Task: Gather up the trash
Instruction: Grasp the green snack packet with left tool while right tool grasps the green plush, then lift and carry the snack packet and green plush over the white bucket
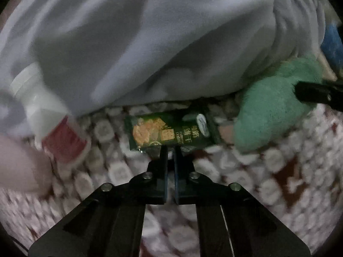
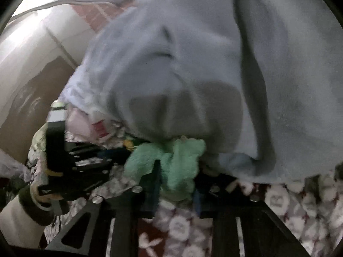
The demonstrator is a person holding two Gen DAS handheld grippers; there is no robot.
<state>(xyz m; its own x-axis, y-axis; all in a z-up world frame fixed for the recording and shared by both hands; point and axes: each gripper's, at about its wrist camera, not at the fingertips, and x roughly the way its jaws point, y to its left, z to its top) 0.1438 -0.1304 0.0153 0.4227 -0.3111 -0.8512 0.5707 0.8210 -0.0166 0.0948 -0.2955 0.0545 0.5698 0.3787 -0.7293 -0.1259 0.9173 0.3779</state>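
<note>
Where patterned bedding (image 1: 278, 171) spreads (blurred), a pale-blue blanket (image 1: 150, 42) drapes.

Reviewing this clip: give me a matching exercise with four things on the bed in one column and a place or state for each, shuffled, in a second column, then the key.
Things:
1. green cracker wrapper
2. green plush toy
3. light blue blanket
4. white bottle with red label

Places or states:
A. between the right gripper's fingers
B. partly tucked under the blanket at the left
C. heaped behind everything else
D. flat on the patterned sheet, at the left gripper's nearly closed fingertips

Pairs: 1-D, 2-A, 3-C, 4-B
</note>
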